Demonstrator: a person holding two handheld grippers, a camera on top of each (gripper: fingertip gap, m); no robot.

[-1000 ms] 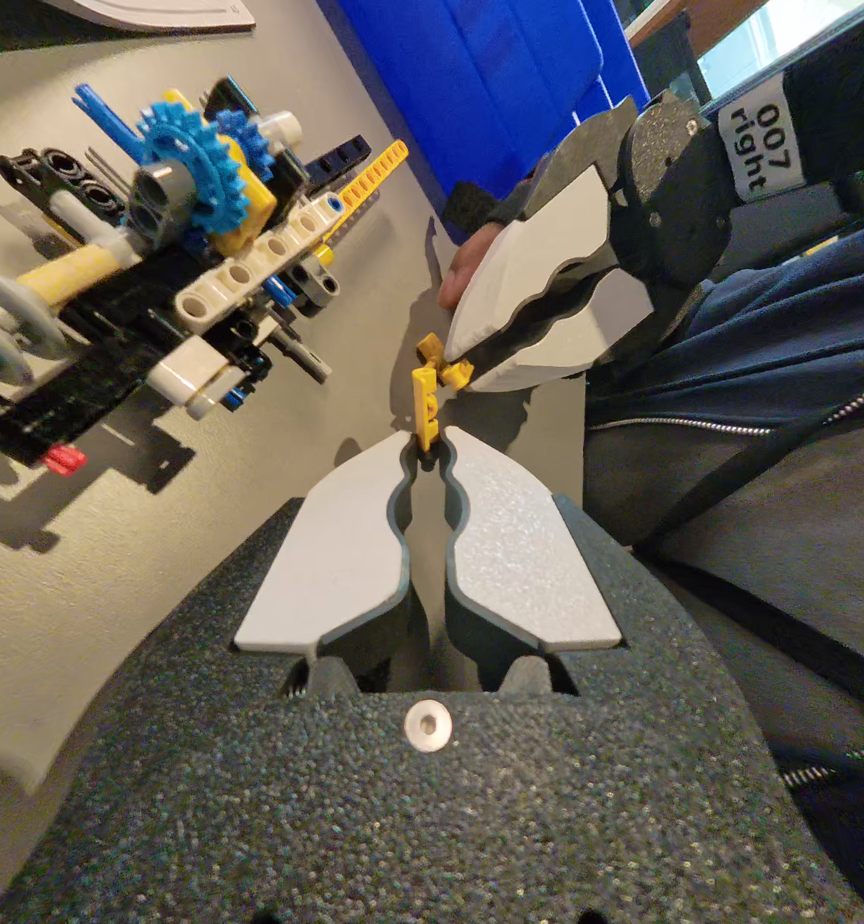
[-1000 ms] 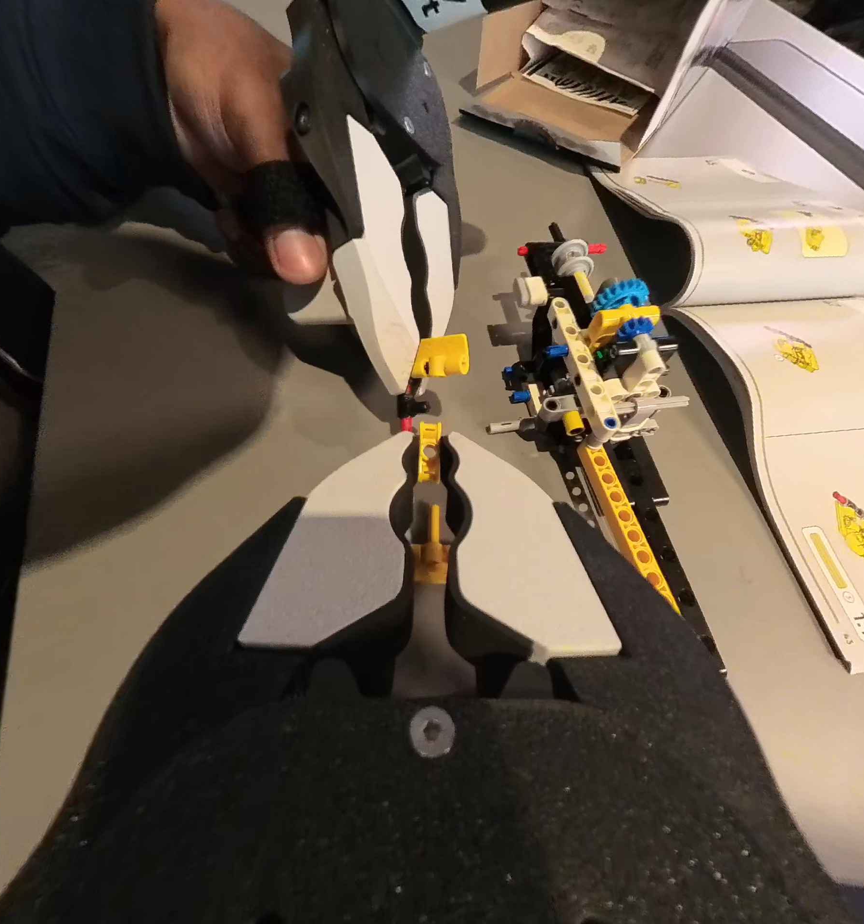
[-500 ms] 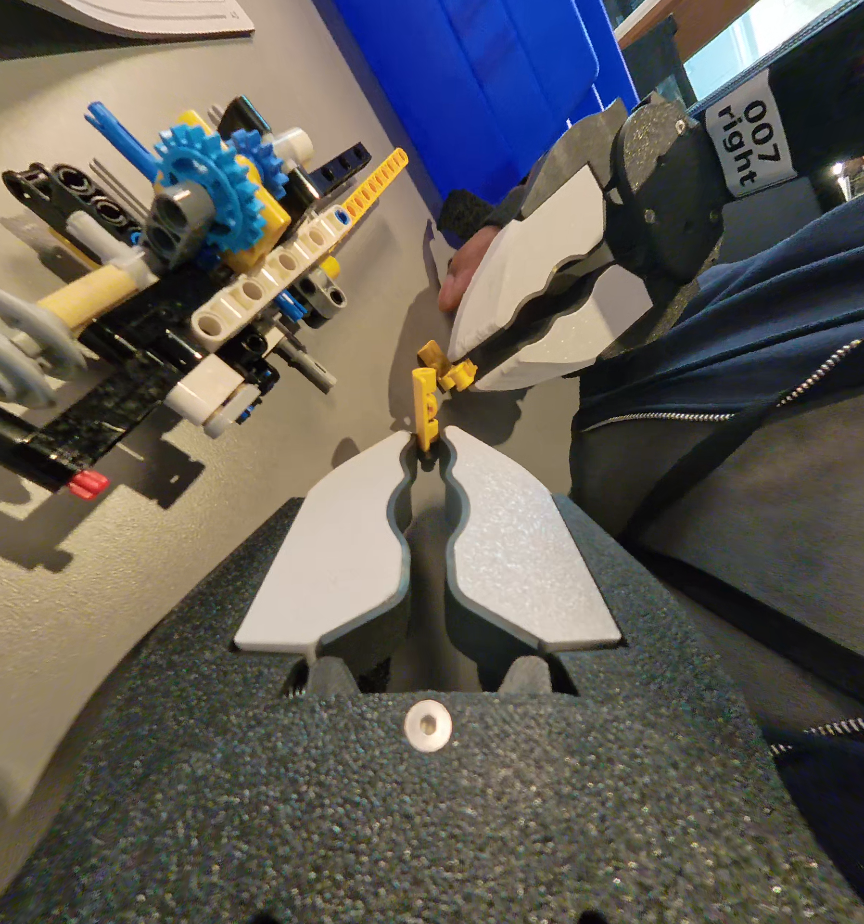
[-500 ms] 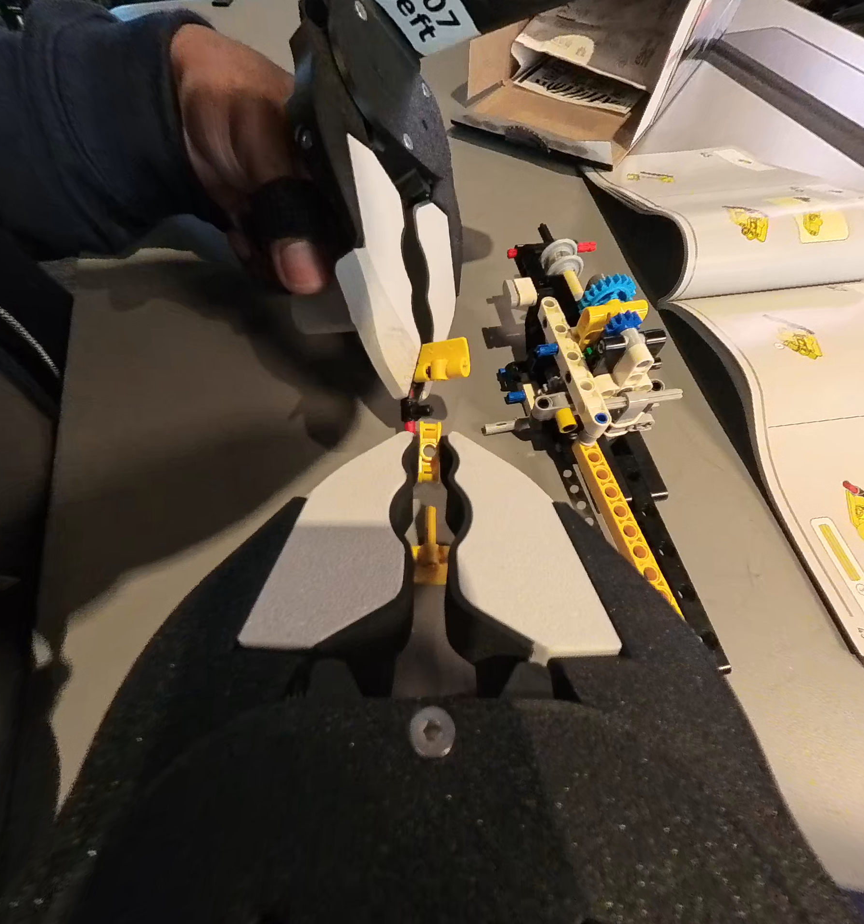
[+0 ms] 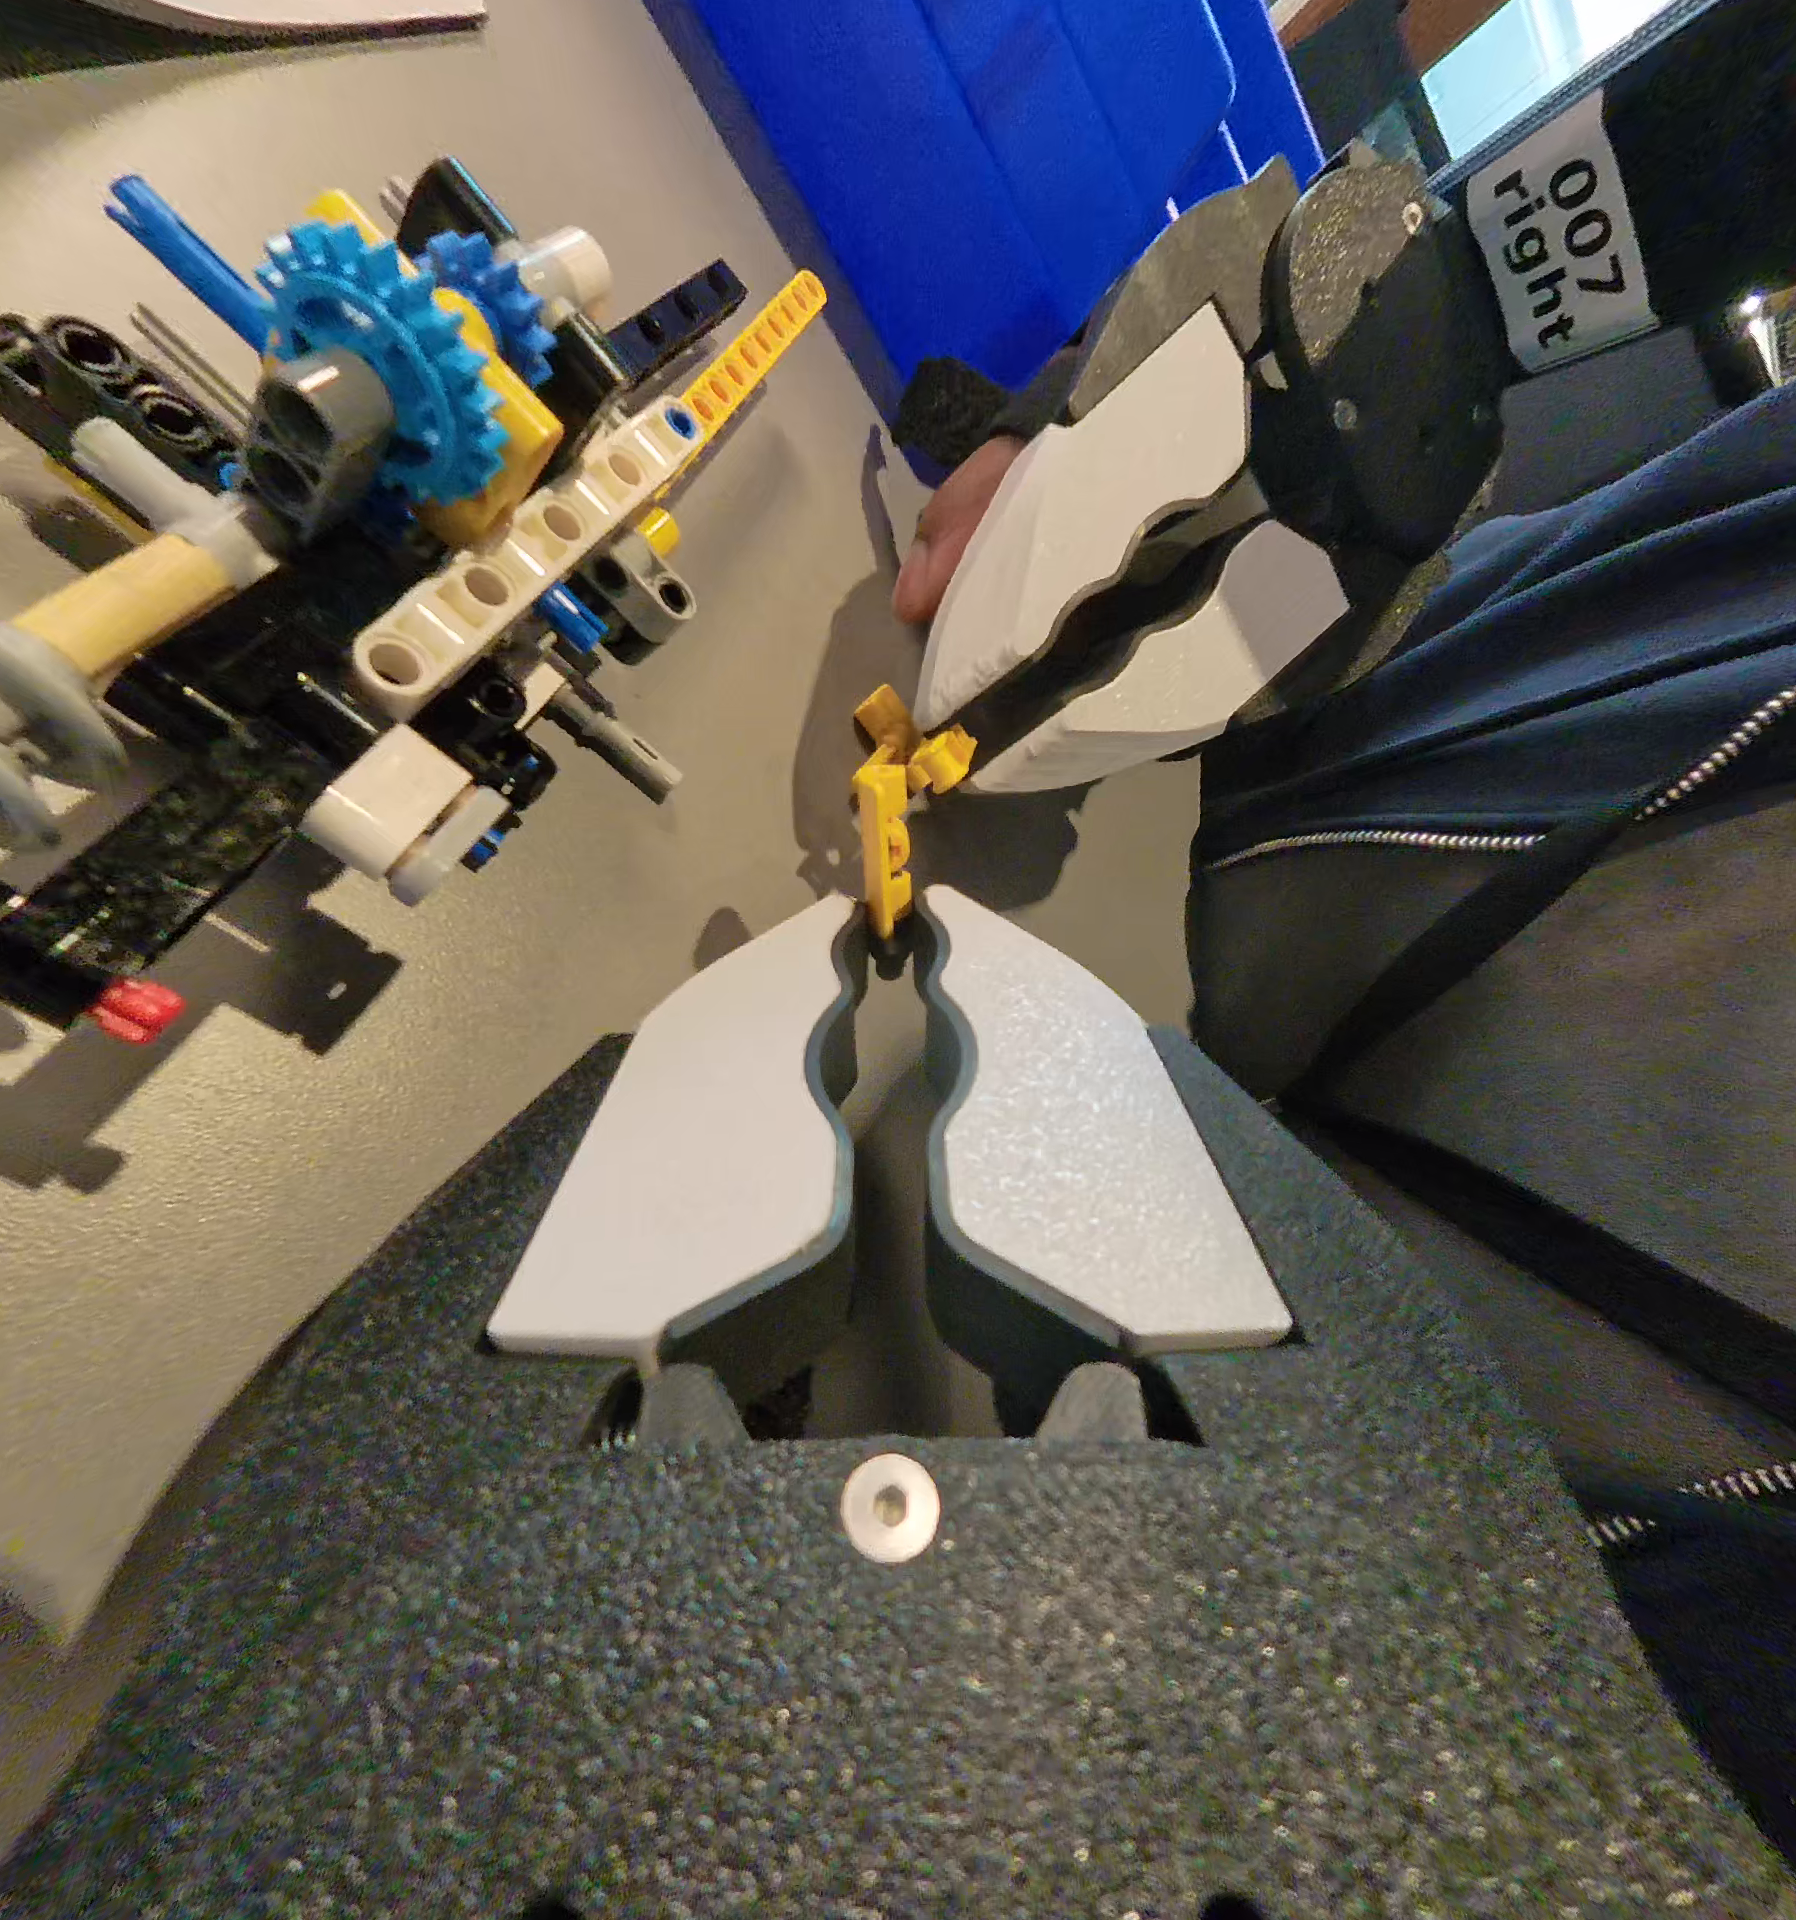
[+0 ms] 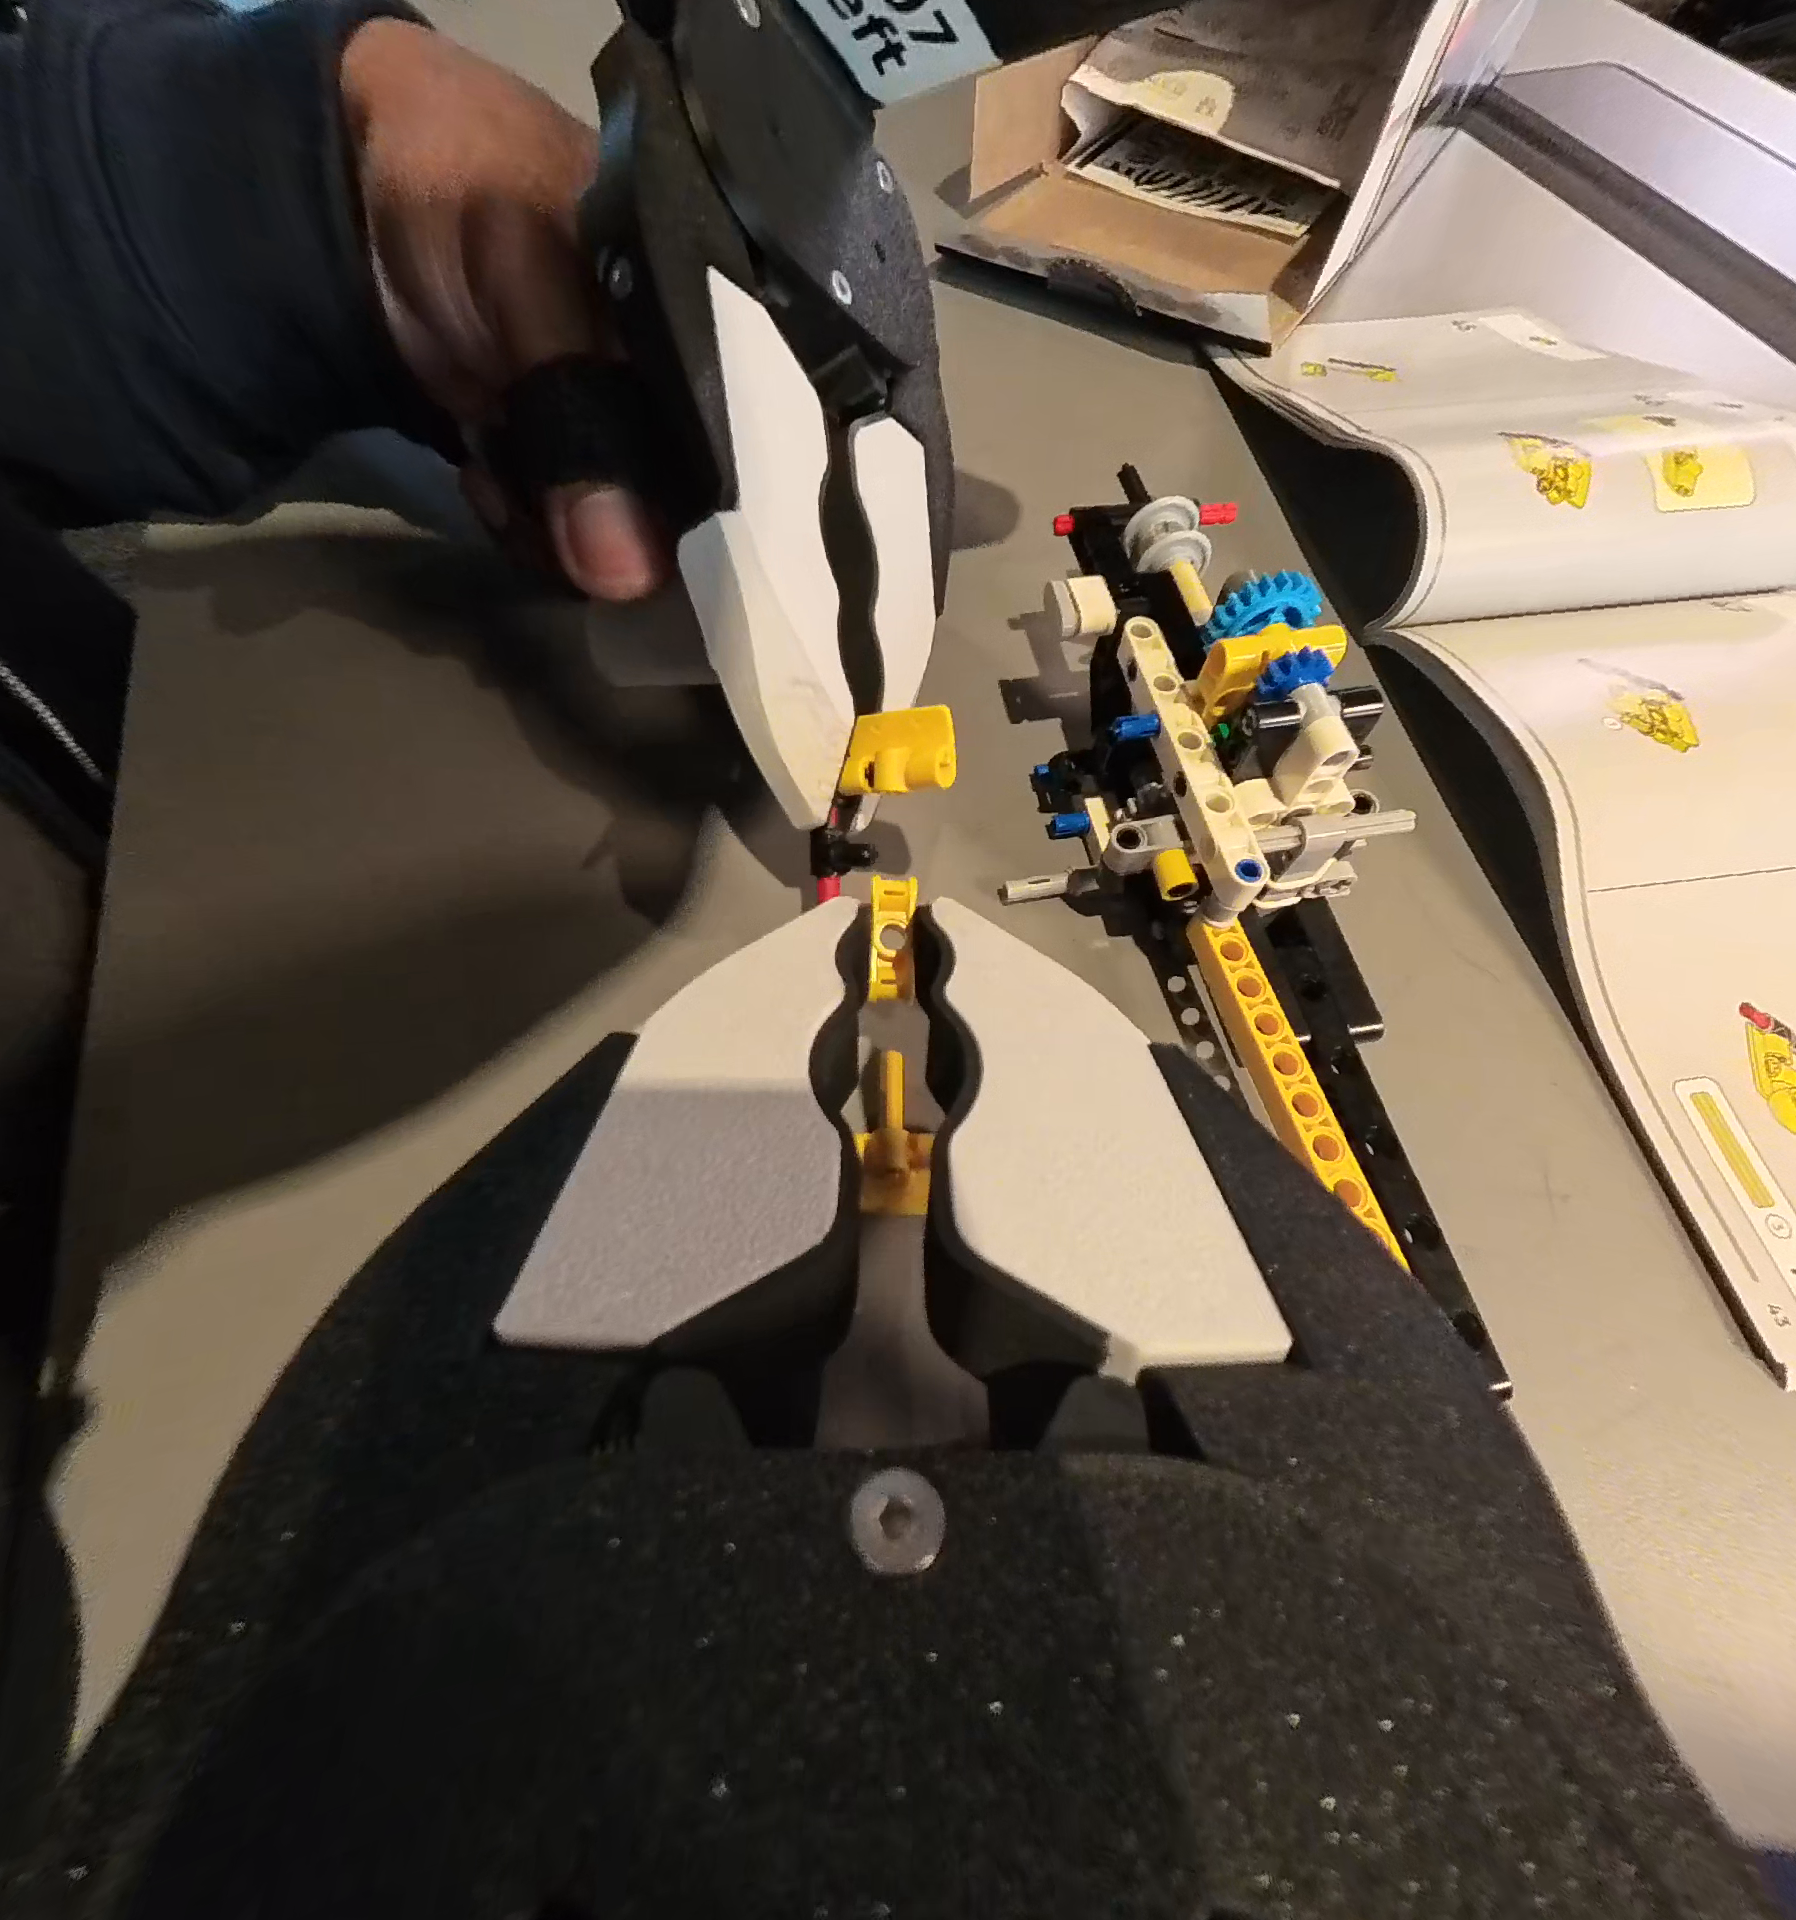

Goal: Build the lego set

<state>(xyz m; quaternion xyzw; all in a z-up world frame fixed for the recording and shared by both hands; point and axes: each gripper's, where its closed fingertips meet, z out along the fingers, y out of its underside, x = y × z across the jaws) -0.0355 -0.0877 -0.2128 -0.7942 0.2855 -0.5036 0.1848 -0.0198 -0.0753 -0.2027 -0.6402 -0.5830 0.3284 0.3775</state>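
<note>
Here, speckled left claw (image 5: pixel 889 920) clamping ridged yellow piece (image 5: pixel 886 847).

bright, hard shadows, fisheye edges, slight blur

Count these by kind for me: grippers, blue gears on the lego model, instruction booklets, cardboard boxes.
Grippers: 2 (left gripper, right gripper)
Blue gears: 2 (large blue gear, small blue gear)
Instruction booklets: 1
Cardboard boxes: 1
Total: 6

Hobby or lab workspace, grey counter (image 6: pixel 374 831), open instruction booklet (image 6: pixel 1652 790), cardboard box (image 6: pixel 1133 197), blue plastic bin (image 5: pixel 977 156), half-built lego model (image 6: pixel 1216 748)
</note>
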